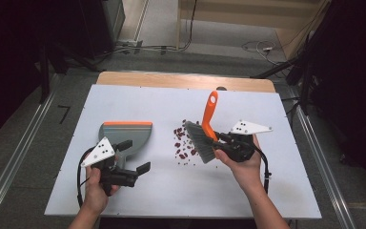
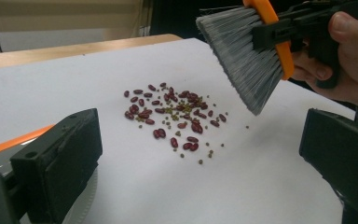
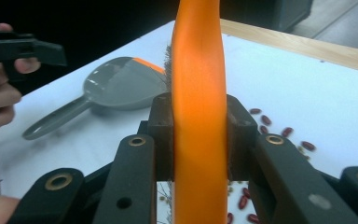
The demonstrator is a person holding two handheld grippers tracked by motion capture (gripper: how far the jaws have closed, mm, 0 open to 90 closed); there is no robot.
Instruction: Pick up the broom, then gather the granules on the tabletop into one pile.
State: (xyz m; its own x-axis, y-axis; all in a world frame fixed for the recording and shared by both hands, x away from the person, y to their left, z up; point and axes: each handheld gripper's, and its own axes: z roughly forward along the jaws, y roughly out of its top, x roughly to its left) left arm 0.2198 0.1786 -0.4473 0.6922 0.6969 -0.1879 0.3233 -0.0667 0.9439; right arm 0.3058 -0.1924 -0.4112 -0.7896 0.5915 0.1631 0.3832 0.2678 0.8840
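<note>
The counter (image 1: 276,191) carries a white sheet that spreads beneath both sets of fingers and well out to either side of them. Beyond the right fingers (image 1: 223,138), at the far edge, a strip of bare wood (image 1: 181,80) shows past the sheet. Farther off lies a grey floor (image 1: 209,59), with black cables (image 1: 171,47) trailing across it and a white cable (image 1: 262,47) further to the right. Outward of the left fingers (image 1: 143,168), a metal rail (image 1: 19,157) runs along the floor, with a black mark (image 1: 64,113) between it and the counter. A matching rail (image 1: 321,167) runs outward of the right fingers. Dark stand legs (image 1: 276,71) slant down at the far right corner.
</note>
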